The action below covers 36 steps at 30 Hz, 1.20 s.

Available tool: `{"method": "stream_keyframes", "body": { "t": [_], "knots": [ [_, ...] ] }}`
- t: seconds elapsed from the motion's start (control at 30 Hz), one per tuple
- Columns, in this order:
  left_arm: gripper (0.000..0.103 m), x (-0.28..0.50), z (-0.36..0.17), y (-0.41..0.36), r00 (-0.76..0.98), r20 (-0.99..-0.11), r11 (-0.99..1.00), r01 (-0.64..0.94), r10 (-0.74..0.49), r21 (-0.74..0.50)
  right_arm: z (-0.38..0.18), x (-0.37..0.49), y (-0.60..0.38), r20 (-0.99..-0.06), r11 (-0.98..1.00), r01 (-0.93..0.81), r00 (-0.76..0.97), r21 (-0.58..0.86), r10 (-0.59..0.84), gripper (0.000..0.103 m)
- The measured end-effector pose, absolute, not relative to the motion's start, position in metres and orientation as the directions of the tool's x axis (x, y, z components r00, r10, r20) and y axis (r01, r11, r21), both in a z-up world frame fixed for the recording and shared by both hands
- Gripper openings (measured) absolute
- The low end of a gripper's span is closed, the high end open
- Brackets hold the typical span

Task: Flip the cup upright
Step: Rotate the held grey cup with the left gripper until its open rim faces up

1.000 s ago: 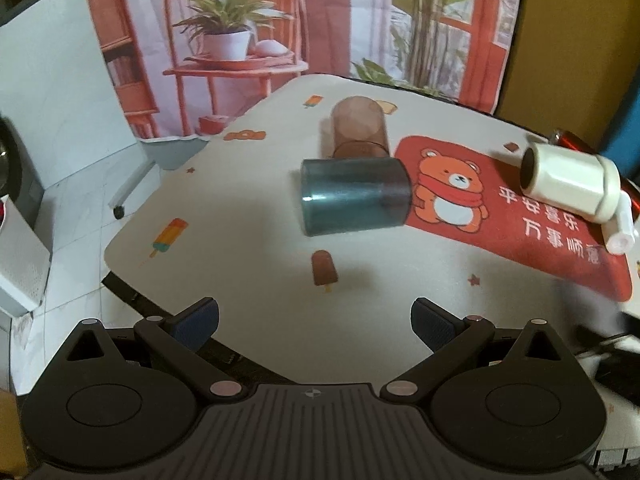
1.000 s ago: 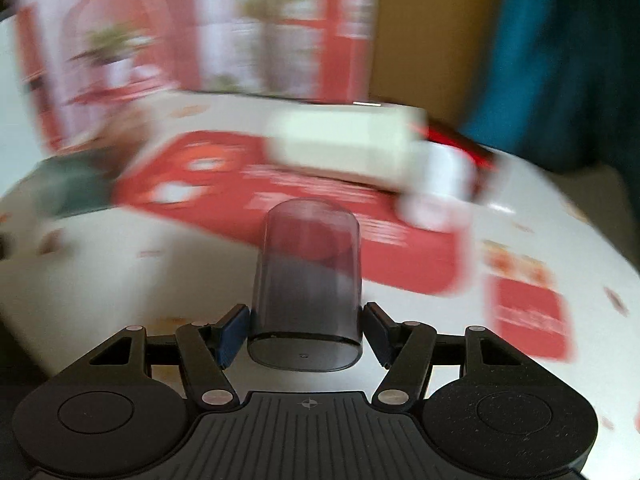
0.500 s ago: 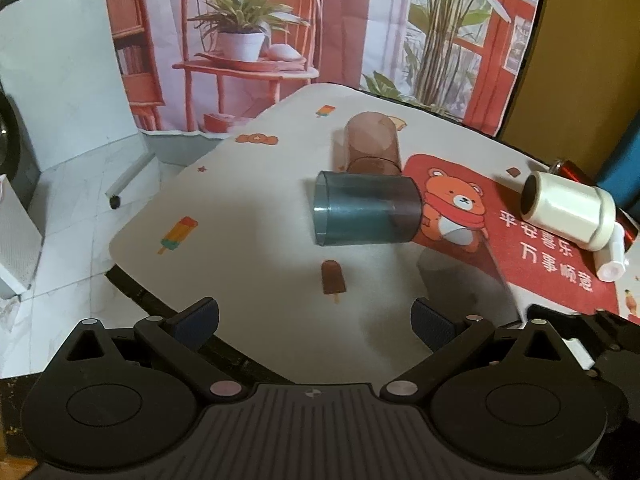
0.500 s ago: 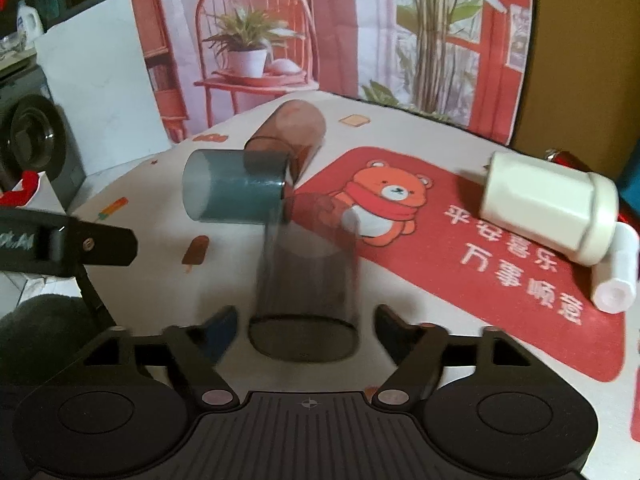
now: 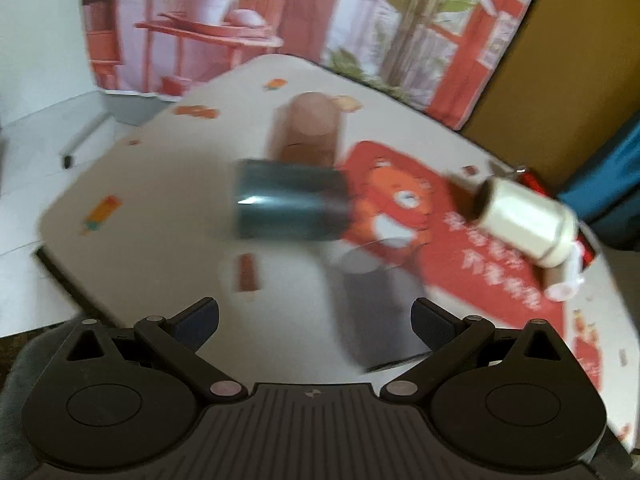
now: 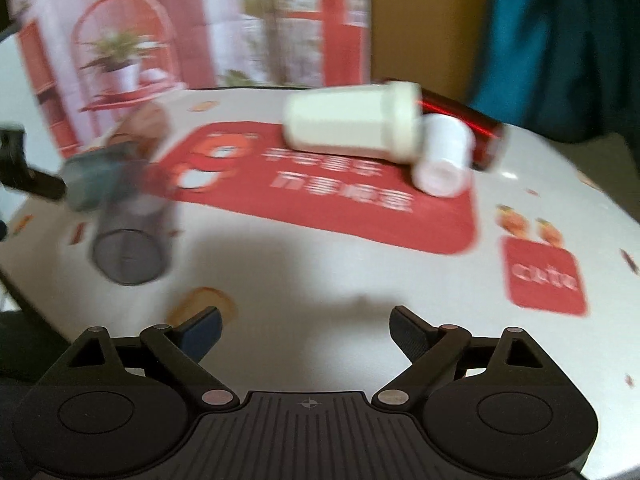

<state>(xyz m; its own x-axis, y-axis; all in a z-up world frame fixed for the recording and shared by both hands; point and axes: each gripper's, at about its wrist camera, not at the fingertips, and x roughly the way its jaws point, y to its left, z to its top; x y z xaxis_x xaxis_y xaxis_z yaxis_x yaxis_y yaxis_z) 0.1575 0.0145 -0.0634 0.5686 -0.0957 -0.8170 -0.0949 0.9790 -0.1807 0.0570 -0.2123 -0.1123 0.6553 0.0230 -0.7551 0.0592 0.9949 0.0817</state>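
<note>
Cup (image 6: 130, 246) stands left of open right claw (image 6: 306, 330).

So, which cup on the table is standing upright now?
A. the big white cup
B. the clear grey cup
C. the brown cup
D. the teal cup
B: the clear grey cup stands upright on the table in front of the left tongs, while the teal cup, the brown cup and the big white cup lie on their sides.
</note>
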Motion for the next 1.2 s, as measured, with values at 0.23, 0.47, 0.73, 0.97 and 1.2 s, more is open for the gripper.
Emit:
{"method": "stream_keyframes", "body": {
  "t": [0.23, 0.47, 0.73, 0.97, 1.2],
  "knots": [
    [0.103, 0.194, -0.074, -0.034, 0.55, -0.835, 0.995, -0.06, -0.037, -0.083, -0.117, 0.041, -0.24, -0.734, 0.985, 0.167, 0.674, 0.044, -0.082, 0.095],
    [0.103, 0.213, -0.1, -0.048, 0.497, -0.868, 0.999, -0.045, 0.02, -0.003, -0.115, 0.026, -0.262, -0.728, 0.968, 0.243, 0.675, 0.06, -0.124, 0.097],
    [0.096, 0.217, -0.112, -0.05, 0.497, -0.867, 0.999, -0.003, 0.037, 0.041, -0.119, 0.024, -0.258, -0.743, 0.961, 0.271, 0.653, 0.047, -0.147, 0.103],
    [0.076, 0.211, -0.111, -0.047, 0.513, -0.857, 0.999, 0.047, -0.048, -0.028, -0.121, 0.025, -0.259, -0.748, 0.955, 0.291, 0.645, 0.05, -0.158, 0.103],
    [0.075, 0.203, -0.111, -0.044, 0.506, -0.859, 0.996, 0.063, -0.081, -0.057, -0.122, 0.025, -0.259, -0.748, 0.954, 0.295, 0.645, 0.055, -0.156, 0.103]
  ]
}}
